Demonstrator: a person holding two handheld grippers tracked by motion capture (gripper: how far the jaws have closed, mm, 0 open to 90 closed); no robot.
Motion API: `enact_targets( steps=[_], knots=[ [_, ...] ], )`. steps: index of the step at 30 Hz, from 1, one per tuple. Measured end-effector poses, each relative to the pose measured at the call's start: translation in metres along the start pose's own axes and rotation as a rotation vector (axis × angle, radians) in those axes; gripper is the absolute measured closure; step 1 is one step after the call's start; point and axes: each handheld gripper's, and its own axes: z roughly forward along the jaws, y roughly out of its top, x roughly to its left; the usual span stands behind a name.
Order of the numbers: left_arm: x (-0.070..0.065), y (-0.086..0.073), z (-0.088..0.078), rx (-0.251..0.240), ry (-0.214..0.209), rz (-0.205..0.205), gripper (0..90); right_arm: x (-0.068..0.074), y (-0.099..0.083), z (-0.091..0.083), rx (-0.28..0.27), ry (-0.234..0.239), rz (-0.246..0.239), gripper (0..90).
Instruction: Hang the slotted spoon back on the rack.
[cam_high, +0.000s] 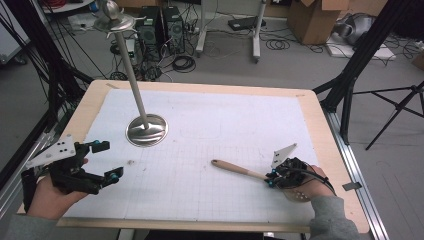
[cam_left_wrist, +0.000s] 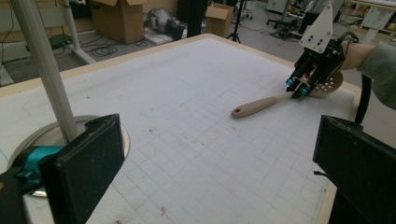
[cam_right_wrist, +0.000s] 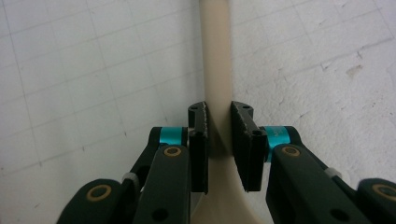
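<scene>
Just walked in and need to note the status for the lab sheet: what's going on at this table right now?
A person holds a gripper in each hand over a gridded mat. The right gripper has its jaws around the handle of a slotted wooden spatula that lies flat on the mat, pads right against the handle on both sides. The left gripper hangs open near the table's left edge, holding nothing. A metal stand with a round base and a tall pole rises behind it, untouched.

Right claw (cam_high: 270, 180) points down at the table, jaws nearly together; left claw (cam_high: 107, 161) hovers level, jaws wide apart.
</scene>
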Motion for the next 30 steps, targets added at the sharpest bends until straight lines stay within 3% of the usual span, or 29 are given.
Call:
enact_targets(
  steps=[12, 18, 25, 30],
  knots=[
    [0.001, 0.002, -0.003, -0.008, 0.001, 0.002, 2.4, -0.001, -0.003, -0.003, -0.046, -0.005, 0.026, 77.9],
    [0.000, 0.003, -0.004, -0.014, 0.000, 0.003, 2.4, -0.001, -0.003, -0.012, -0.124, -0.002, 0.036, 78.0],
    [-0.002, 0.004, -0.005, -0.018, -0.002, 0.008, 2.4, 0.000, -0.004, -0.017, -0.152, 0.002, 0.055, 78.0],
    [-0.002, 0.005, -0.007, -0.031, -0.008, 0.006, 2.4, -0.001, -0.003, -0.023, -0.207, 0.005, 0.092, 78.0]
  ],
)
